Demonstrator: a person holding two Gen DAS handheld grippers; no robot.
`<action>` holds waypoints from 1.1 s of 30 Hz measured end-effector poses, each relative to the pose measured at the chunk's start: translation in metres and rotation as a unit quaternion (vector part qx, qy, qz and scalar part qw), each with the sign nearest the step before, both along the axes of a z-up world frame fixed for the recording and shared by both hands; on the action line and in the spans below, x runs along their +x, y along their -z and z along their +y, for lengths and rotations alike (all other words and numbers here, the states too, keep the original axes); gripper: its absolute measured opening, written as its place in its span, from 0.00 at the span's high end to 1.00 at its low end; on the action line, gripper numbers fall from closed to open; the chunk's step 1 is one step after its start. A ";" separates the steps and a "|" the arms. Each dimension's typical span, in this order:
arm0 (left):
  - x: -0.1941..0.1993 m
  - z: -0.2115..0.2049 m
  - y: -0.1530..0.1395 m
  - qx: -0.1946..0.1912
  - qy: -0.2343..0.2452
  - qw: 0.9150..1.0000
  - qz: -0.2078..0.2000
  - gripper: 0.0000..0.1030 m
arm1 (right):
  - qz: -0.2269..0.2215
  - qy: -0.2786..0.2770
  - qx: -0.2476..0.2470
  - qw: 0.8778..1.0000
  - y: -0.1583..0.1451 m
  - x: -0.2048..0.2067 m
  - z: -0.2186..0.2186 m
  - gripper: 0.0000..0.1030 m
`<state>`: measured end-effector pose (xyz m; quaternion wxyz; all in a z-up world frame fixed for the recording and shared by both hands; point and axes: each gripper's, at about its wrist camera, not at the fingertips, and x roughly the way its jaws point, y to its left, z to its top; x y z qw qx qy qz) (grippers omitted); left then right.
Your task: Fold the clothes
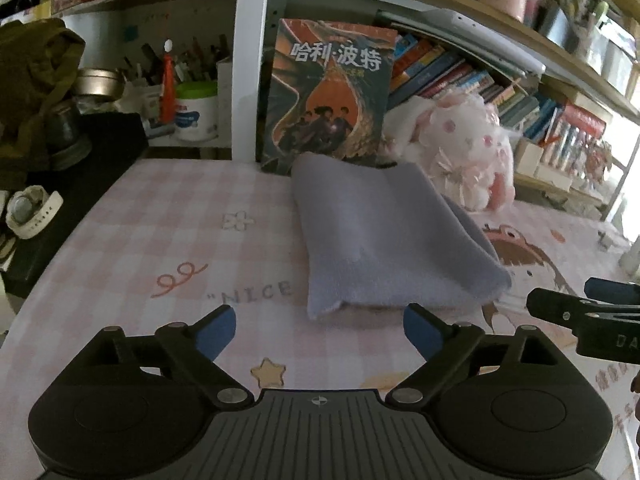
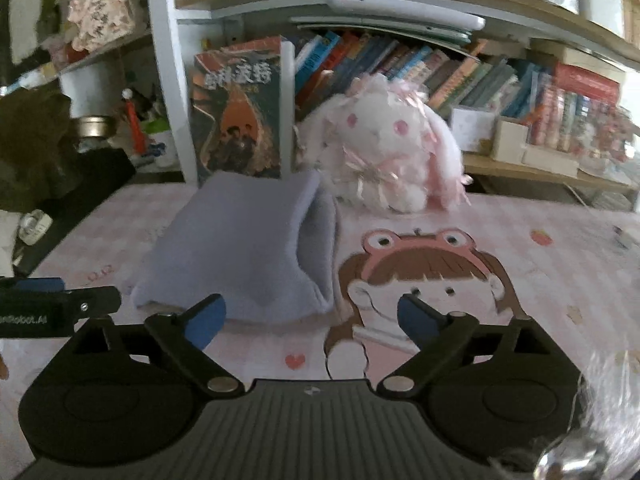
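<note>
Both the left gripper [image 1: 320, 326] and right gripper [image 2: 312, 316] hang spread and empty just short of the lilac fleece cloth [image 1: 384, 240], which lies folded mid-table on the pink checked mat [image 1: 160, 220]. A careless pinch could drag its layers apart.

Folded cloth [image 1: 384, 236] lies on the table [image 1: 160, 248], book [image 1: 328, 92] behind, plush toy [image 1: 460, 148] right

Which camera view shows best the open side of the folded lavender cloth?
The right wrist view: the folded lavender cloth shows its layered open side facing the camera, with a dark gap between the layers. The left wrist view shows the cloth mostly from above, with that side turned away.
</note>
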<state>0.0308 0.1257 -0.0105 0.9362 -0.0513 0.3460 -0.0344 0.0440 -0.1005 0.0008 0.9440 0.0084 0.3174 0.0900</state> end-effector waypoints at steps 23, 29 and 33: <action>-0.026 -0.014 0.007 0.034 0.010 0.999 0.009 0.05 | 0.026 0.054 -0.019 0.998 0.016 -0.045 0.010 0.03; -0.027 -0.014 0.008 0.038 0.009 0.999 0.015 0.01 | 0.027 0.052 -0.022 0.998 0.016 -0.046 0.012 0.03; -0.027 -0.015 0.009 0.041 0.008 0.999 0.019 0.01 | 0.031 0.051 -0.023 0.998 0.017 -0.047 0.013 0.03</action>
